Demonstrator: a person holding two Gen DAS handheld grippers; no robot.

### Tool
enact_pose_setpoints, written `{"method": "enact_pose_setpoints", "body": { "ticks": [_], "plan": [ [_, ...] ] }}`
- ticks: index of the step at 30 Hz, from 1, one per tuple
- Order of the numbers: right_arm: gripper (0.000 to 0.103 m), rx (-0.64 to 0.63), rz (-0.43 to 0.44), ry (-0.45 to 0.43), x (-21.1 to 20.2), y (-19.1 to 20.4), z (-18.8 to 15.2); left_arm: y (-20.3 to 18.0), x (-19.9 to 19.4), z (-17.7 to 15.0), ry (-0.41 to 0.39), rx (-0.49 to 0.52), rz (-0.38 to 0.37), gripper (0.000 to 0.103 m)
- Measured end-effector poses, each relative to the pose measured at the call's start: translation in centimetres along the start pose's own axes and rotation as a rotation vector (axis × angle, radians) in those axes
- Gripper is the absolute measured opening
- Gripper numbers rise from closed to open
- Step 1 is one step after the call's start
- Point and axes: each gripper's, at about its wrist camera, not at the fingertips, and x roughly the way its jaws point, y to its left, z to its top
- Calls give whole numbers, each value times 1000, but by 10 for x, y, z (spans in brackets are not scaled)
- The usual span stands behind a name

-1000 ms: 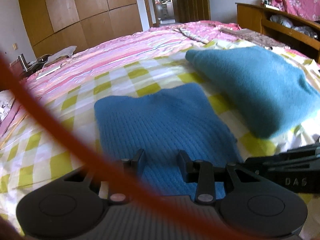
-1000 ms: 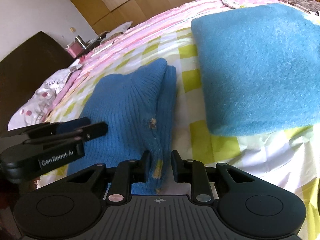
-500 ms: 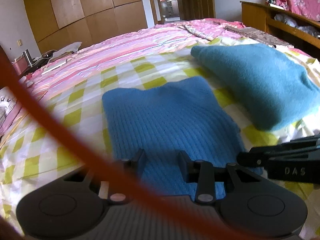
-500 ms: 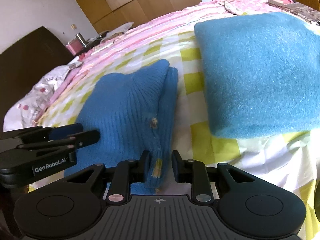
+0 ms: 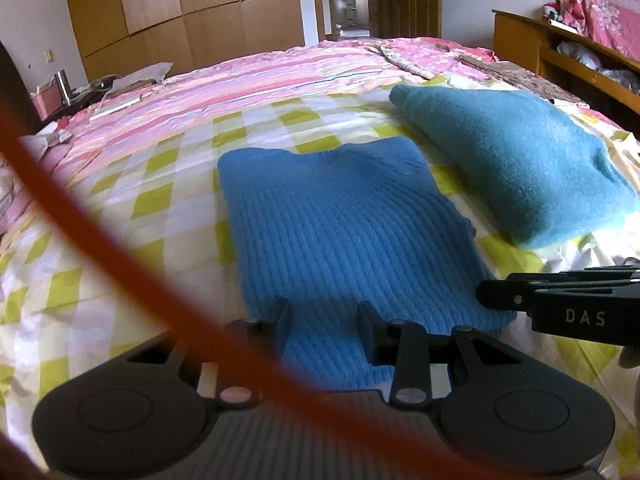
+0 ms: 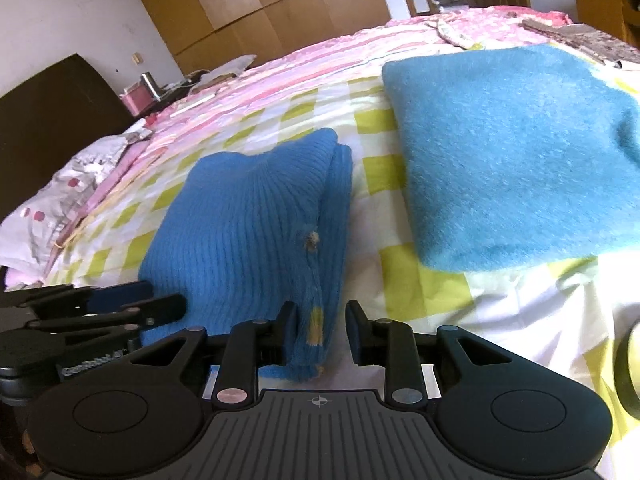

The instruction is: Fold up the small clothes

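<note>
A small blue ribbed knit garment lies folded on the yellow-checked sheet; it also shows in the right wrist view. My left gripper is open, its fingers either side of the garment's near edge. My right gripper is open around the garment's near right corner, with the cloth loose between the fingers. Each gripper shows in the other's view: the right gripper at the garment's right edge, the left gripper at its left edge.
A folded light-blue fleece lies right of the garment, also in the right wrist view. Pink striped bedding lies beyond. A wooden shelf stands right. An orange cable crosses the left view.
Both grippers have pulled back and risen slightly. The right gripper's jaws have opened wider around the garment's corner. The garment lies still.
</note>
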Motion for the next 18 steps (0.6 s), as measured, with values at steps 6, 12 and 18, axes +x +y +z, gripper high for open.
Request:
{"method": "enact_pose_setpoints", "body": {
  "ticks": [6, 12, 18],
  "plan": [
    [31, 20, -35, -16, -7, 1, -5, 3, -6, -8, 5, -25, -9, 43],
    [32, 25, -51, -20, -12, 3, -14, 4, -8, -11, 10, -40, -14, 43],
    [32, 22, -53, -19, -9, 4, -13, 3, -8, -14, 16, -34, -10, 44]
  ]
}}
